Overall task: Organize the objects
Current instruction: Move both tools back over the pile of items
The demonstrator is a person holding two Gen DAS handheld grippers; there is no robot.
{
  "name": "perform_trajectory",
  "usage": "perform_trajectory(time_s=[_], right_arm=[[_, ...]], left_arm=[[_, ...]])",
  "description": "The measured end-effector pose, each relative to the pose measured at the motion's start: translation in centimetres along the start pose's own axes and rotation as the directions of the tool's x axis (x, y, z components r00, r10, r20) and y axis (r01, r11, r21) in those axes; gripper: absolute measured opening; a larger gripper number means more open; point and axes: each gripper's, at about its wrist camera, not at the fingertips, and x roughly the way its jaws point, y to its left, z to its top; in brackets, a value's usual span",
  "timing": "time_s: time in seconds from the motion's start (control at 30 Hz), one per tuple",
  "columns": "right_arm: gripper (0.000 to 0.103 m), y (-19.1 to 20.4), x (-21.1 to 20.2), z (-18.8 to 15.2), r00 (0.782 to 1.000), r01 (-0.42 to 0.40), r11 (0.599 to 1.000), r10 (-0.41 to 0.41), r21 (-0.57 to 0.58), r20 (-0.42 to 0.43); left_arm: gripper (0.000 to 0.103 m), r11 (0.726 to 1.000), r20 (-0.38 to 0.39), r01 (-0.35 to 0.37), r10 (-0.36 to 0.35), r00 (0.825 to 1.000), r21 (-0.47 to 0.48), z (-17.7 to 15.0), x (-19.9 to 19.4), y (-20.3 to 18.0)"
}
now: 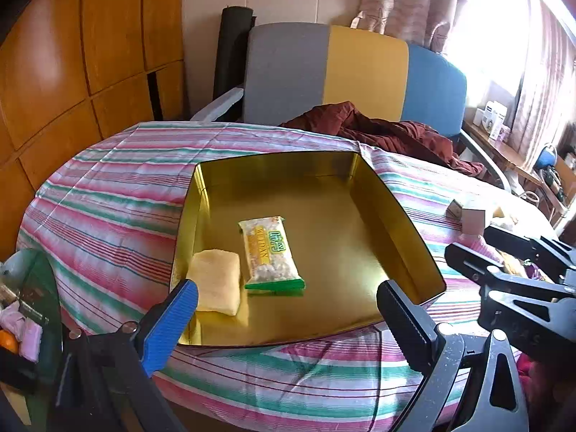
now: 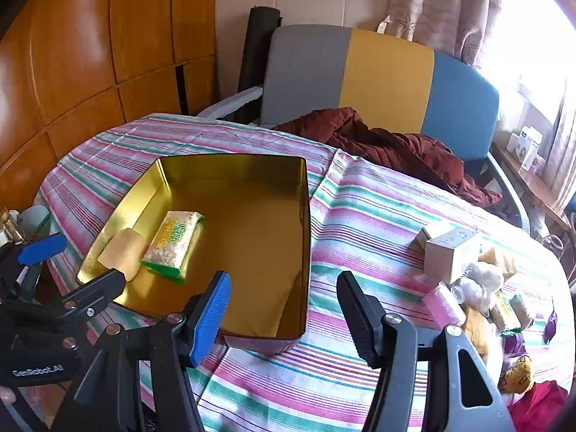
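Observation:
A gold tin box [image 1: 396, 208] [image 2: 304, 223] lies open on the striped tablecloth. Inside it are a pale yellow packet [image 1: 216, 280] [image 2: 122, 252] and a green-edged snack packet [image 1: 270, 252] [image 2: 176, 241], side by side near the front left corner. My left gripper [image 1: 288, 306] [image 2: 68, 270] is open and holds nothing, hovering over the tin's near edge. My right gripper [image 2: 284, 309] [image 1: 504, 262] is open too and holds nothing, just right of the tin's front corner. A pile of loose snacks [image 2: 486, 288] lies at the right, beside a small cardboard box [image 2: 450, 252].
A grey, yellow and blue chair [image 2: 385, 75] stands behind the table with a maroon cloth [image 2: 396, 144] draped onto the tabletop. Wooden cabinet doors [image 1: 72, 72] fill the left. A glass side table [image 1: 32, 280] with small items sits at the near left.

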Motion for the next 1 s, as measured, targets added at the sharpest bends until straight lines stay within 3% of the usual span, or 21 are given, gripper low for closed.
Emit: perform_trajectory(time_s=[0.6, 1.0], right_arm=[[0.062, -4.3, 1.1, -1.5, 0.999, 0.049, 0.995, -0.046, 0.083, -0.029], [0.062, -12.9, 2.6, -2.5, 0.974, 0.207, 0.969, -0.192, 0.132, -0.122]], left_arm=[[0.100, 0.992, -0.007, 0.052, -0.052, 0.999, 0.113, 1.3, 0.7, -4.7], [0.099, 0.968, 0.010, 0.063, -0.068, 0.998, 0.242, 3.6, 2.6, -10.4]])
